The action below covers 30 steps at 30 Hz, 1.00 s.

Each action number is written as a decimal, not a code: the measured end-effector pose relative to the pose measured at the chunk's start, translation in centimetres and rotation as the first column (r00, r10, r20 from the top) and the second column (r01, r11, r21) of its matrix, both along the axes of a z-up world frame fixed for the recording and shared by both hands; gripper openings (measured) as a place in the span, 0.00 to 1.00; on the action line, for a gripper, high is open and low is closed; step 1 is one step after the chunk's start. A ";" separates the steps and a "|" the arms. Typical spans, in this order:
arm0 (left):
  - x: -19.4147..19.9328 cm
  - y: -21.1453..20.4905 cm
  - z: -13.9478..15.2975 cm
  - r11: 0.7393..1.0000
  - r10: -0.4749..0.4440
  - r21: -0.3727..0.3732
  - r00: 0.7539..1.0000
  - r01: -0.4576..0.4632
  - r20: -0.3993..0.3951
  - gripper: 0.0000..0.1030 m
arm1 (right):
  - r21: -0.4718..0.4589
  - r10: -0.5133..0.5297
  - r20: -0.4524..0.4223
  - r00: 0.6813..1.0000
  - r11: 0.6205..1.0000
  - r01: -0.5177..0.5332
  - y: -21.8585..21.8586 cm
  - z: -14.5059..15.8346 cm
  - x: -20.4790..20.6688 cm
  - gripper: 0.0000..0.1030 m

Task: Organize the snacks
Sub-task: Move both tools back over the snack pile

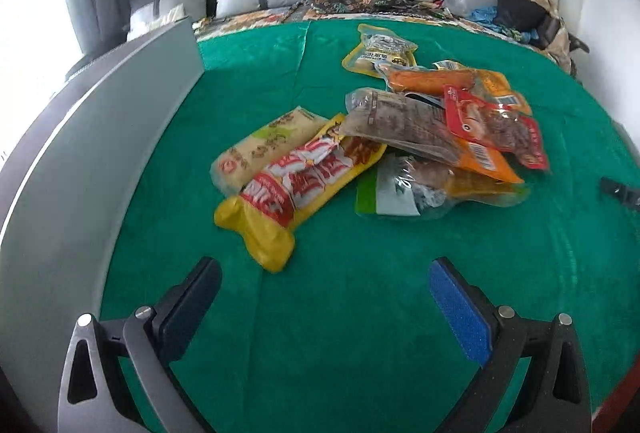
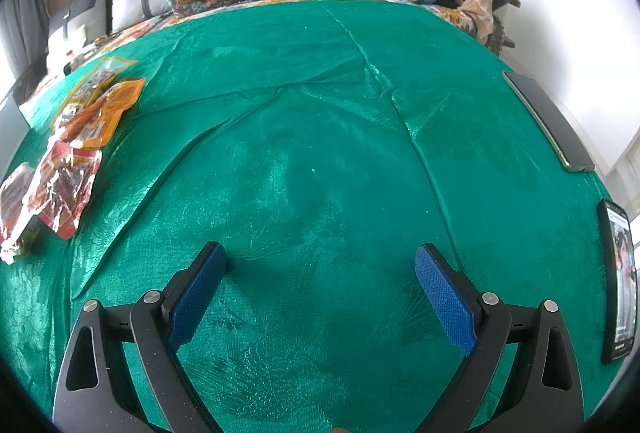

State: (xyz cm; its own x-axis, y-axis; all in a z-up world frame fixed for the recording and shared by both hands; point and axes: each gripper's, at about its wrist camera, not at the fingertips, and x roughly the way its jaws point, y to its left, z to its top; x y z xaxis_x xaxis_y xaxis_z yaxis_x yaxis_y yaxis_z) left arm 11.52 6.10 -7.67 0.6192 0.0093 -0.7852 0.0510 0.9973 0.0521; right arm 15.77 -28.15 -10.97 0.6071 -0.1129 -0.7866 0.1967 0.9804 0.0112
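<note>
Green cloth point(image 1: 248, 81) carries a loose snack pile point(image 1: 400, 137), light, crinkly, likely slippery, so the left gripper point(image 1: 324, 273), jaws open like the idle right gripper point(image 2: 320, 261), should pinch the yellow packet point(image 1: 280, 201) by its near sealed end.

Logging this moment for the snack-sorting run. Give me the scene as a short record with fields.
surface: green cloth
snacks: loose pile of packets, overlapping, unsorted
nearest packet: yellow and red packet, ahead of the left gripper
left gripper: jaws apart, holding nothing
right gripper: jaws apart, over bare cloth
container: grey box wall left of the pile
other items: two phones at the right edge
</note>
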 end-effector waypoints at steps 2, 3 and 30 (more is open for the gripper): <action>0.4 0.3 -0.5 1.000 -0.008 -0.021 1.000 0.008 -0.012 0.99 | 0.000 0.000 0.000 1.000 1.000 0.000 0.0 0.0 -0.1 0.95; 0.4 0.5 -0.9 0.999 -0.007 -0.035 1.000 0.006 -0.019 0.99 | 0.000 0.000 0.000 1.000 1.000 0.000 0.0 0.0 0.0 0.95; 0.7 0.5 -2.1 0.998 -0.023 -0.066 0.999 0.021 -0.026 1.00 | 0.001 0.001 0.001 1.000 1.000 -0.001 -0.1 0.0 -0.2 0.95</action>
